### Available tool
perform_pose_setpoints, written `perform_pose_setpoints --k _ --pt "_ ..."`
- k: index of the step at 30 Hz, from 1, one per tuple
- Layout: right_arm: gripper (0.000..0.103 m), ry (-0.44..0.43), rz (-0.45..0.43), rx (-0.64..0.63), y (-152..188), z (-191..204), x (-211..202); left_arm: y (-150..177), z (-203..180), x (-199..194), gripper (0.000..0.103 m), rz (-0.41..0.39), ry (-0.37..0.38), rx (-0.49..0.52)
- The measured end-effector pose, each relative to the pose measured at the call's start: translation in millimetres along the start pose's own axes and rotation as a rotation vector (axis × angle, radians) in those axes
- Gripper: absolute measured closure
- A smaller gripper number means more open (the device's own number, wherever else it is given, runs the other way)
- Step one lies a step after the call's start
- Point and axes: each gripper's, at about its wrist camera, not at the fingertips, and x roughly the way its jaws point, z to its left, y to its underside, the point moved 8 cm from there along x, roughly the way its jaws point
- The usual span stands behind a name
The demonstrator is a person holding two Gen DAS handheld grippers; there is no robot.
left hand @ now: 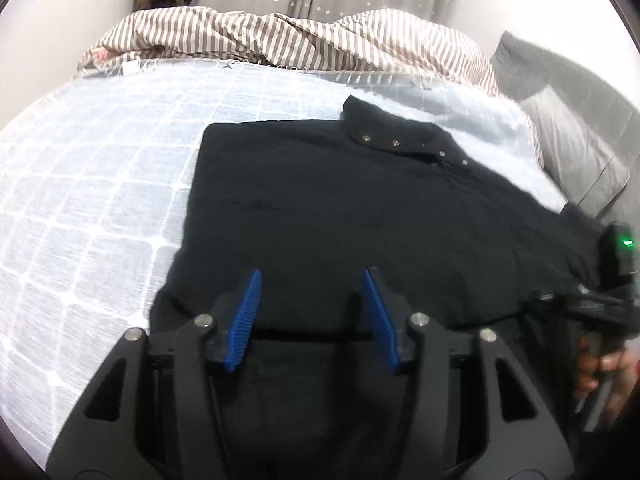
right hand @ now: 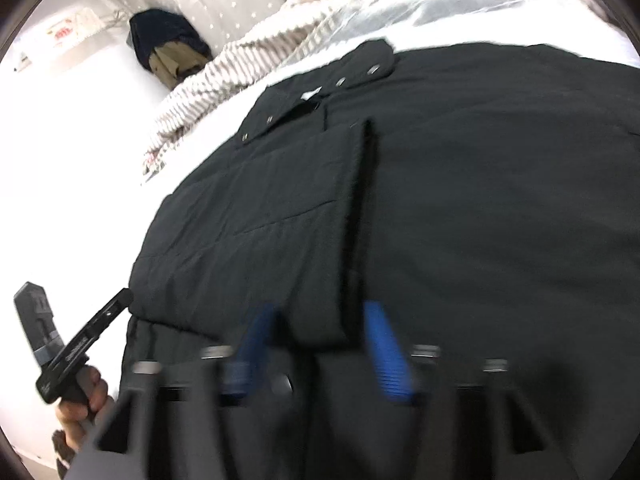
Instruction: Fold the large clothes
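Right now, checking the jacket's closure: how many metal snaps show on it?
5 on the black jacket, in a line along its collar. Folded cloth may hide more.

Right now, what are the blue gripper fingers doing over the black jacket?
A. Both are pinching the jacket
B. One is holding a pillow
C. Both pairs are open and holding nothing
C: the left gripper and right gripper both show spread blue fingers over the black jacket, gripping nothing.

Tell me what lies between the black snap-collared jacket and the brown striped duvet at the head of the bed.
Only bare pale blue checked bedspread separates black jacket from striped duvet, in the left wrist view.
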Motion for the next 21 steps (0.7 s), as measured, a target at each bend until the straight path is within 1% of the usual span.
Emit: perform_pose_setpoints --k 1,2,3,4,5,7,8,9,10,11,13,14,15,16,17,18,19,20,21 --pt "0.09 0.016 0.007 -0.012 -5.3 4.4 6.7 -1.1 -1.6 -0.4 0.049 -0.01 0.0 0.011" --pt "0.091 0.032 -0.011 -0.03 -12.3 8.9 5.8 -2.1 -2.4 -1.7 0.049 -0.018 -0.008 0.027" --pt "0.092 0.042 -0.035 -0.047 -18.9 12.8 2.2 -2.9 -4.0 -1.8 0.049 -0.023 -0.009 0.038" --pt "0.092 0.046 -0.081 -0.074 -27.4 19.8 -6.1 -3.2 -6.3 -2.5 0.049 -0.028 -0.008 0.05" --pt "0.092 0.034 -0.138 -0.096 -37.4 28.2 -18.7 -2.9 -7.6 -1.7 0.049 -0.029 -0.007 0.055" --pt "0.092 0.042 -0.183 -0.11 -45.5 31.9 -29.3 -1.2 -7.3 3.7 0.049 -0.017 -0.01 0.045" --pt "0.092 0.072 -0.186 -0.112 -47.1 28.5 -30.0 1.6 -5.7 8.2 0.049 0.003 -0.011 0.033" --pt "0.092 0.095 -0.171 -0.111 -45.4 24.0 -26.4 5.9 -3.3 13.7 0.049 0.035 -0.018 0.02" --pt "0.091 0.122 -0.143 -0.112 -41.4 17.1 -19.8 13.2 -0.2 22.4 0.05 0.086 -0.035 0.005" --pt "0.09 0.154 -0.109 -0.116 -35.1 9.2 -10.5 16.7 0.3 26.1 0.05 0.104 -0.044 0.0" --pt "0.086 0.222 -0.037 -0.13 -20.0 -7.8 6.6 18.4 -3.7 25.0 0.05 0.101 -0.061 0.014" --pt "0.084 0.215 -0.041 -0.134 -17.3 -10.9 6.2 17.5 -6.6 22.6 0.049 0.104 -0.071 0.022" --pt "0.078 0.202 -0.053 -0.131 -15.5 -12.0 1.6 16.4 -8.7 20.7 0.047 0.107 -0.076 0.024" --pt "0.072 0.207 -0.052 -0.122 -13.5 -15.6 -2.7 13.2 -12.9 16.6 0.039 0.108 -0.076 0.018" --pt "0.068 0.207 -0.04 -0.103 -12.8 -19.2 -11.1 11.3 -14.5 13.6 0.032 0.106 -0.076 0.009" --pt "0.055 0.201 -0.032 -0.098 -12.3 -22.1 -15.6 9.3 -16.3 10.1 0.02 0.101 -0.081 -0.004" --pt "0.038 0.195 -0.024 -0.095 -12.5 -25.7 -24.3 7.7 -18.6 6.8 0.015 0.096 -0.087 -0.014" --pt "0.032 0.209 -0.037 -0.097 -14.4 -33.3 -38.6 6.6 -21.2 4.2 0.013 0.103 -0.095 -0.016" --pt "0.027 0.23 -0.054 -0.096 -17.9 -40.2 -48.6 7.0 -23.0 3.8 0.009 0.128 -0.108 -0.013"
